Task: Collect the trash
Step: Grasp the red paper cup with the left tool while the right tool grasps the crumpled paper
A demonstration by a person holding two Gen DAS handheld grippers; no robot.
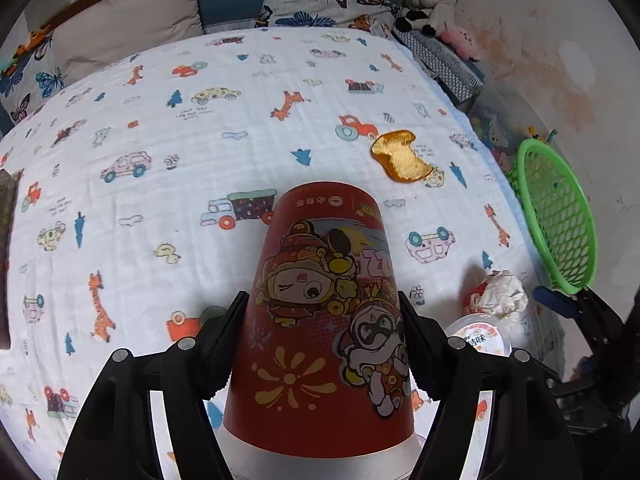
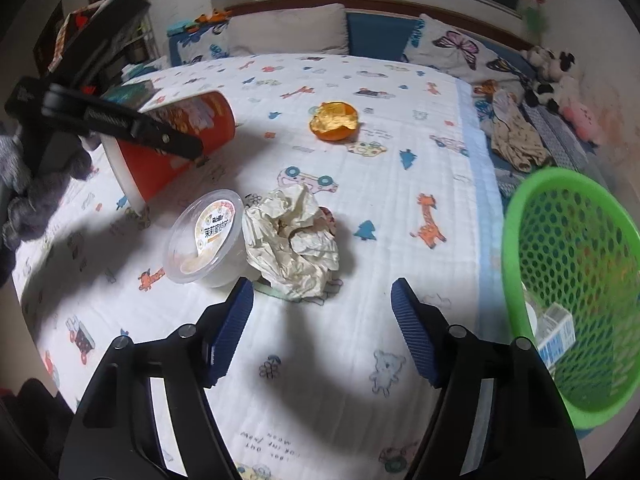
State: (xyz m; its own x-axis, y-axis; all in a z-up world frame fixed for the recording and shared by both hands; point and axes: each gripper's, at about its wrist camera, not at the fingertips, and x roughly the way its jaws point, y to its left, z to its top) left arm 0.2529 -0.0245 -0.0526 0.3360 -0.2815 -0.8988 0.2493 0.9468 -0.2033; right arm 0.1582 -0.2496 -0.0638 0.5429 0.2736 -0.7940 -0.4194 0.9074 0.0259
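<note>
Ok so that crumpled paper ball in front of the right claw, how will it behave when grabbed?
The crumpled paper ball looks light and loosely wadded, so it would probably squash. It touches the plastic tub, so closing the right claw may nudge that.

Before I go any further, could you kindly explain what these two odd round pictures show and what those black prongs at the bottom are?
Each picture comes from a wide-angle camera mounted on a hand-held gripper that a person carries, one in each hand; there is no robot arm. The prongs are the gripper's two fingers.

The left wrist view looks along the left hand-held gripper, which is shut on a red paper cup. The right wrist view looks along the right hand-held gripper, whose blue-padded fingers stand open and hold nothing.

The surface is a bed with a cartoon-print sheet. On it lie a crumpled paper wad, a clear lidded plastic tub and an orange peel. A green mesh basket at the right already holds a small carton.
</note>
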